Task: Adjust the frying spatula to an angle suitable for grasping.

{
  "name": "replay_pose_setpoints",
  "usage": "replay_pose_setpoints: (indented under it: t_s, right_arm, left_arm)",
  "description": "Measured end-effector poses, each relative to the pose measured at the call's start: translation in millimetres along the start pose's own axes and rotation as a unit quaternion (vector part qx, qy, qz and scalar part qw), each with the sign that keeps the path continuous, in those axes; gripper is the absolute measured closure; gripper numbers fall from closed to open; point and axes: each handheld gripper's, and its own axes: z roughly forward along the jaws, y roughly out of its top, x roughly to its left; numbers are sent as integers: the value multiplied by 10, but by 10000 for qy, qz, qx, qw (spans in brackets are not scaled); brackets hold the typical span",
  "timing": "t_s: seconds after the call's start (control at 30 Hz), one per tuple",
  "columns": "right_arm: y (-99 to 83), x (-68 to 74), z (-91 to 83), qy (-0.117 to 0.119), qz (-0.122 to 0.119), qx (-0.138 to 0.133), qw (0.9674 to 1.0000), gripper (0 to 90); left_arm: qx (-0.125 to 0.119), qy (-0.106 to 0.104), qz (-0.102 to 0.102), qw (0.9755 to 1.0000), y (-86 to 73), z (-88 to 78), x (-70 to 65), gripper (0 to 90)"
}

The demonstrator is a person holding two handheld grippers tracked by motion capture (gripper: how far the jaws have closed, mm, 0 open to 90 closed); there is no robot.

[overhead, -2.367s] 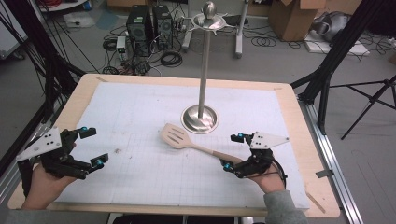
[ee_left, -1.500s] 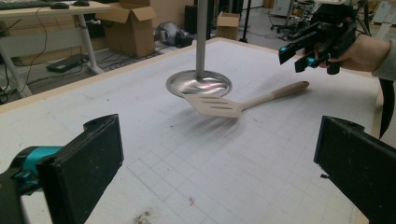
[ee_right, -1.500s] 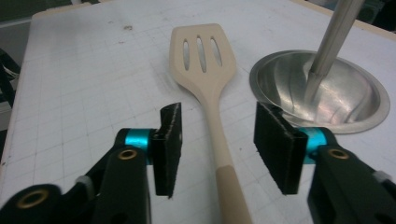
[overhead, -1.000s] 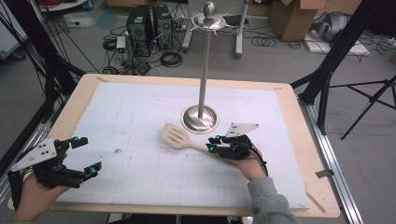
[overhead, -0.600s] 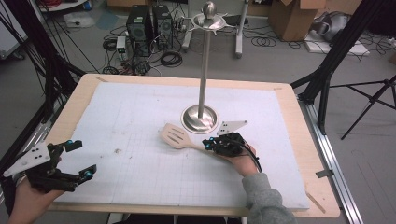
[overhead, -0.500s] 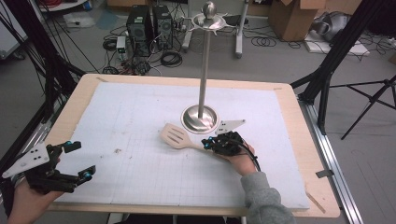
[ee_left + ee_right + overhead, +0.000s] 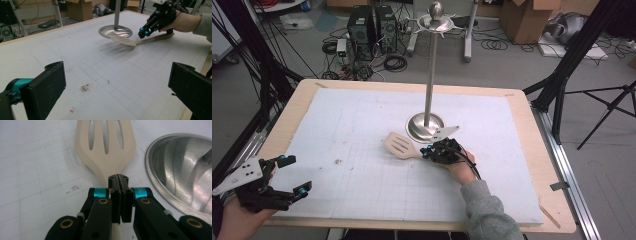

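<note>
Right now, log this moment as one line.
right gripper: shut on spatula handle | spatula: flat on mat beside stand base | left gripper: open, empty, near front edge

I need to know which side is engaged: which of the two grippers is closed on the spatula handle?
The right gripper, beside the metal stand's base, is shut on the wooden spatula at its handle. The left gripper sits open near the table's front-left corner, far away.

I find no legible text, label, brand, number or sign on anything before me. The only markings are a faint printed grid on the white mat (image 7: 362, 150), which carries no readable figures.
</note>
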Motion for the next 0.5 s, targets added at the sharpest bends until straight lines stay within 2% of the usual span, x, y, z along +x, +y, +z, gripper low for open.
replay_pose_setpoints:
  t_s: [0.33, 0.43, 0.5]
  right_arm:
    - [58, -26, 98, -200, -2, 254, 9995, 898]
    - [80, -7, 148, -236, -225, 413, 9986, 898]
    - [94, 16, 187, -298, -445, 573, 9969, 897]
  left_arm:
    - [33, 58, -46, 10000, -28, -32, 12, 18]
    - [38, 70, -48, 10000, -36, -39, 12, 18]
    - [45, 79, -53, 9999, -39, -45, 14, 18]
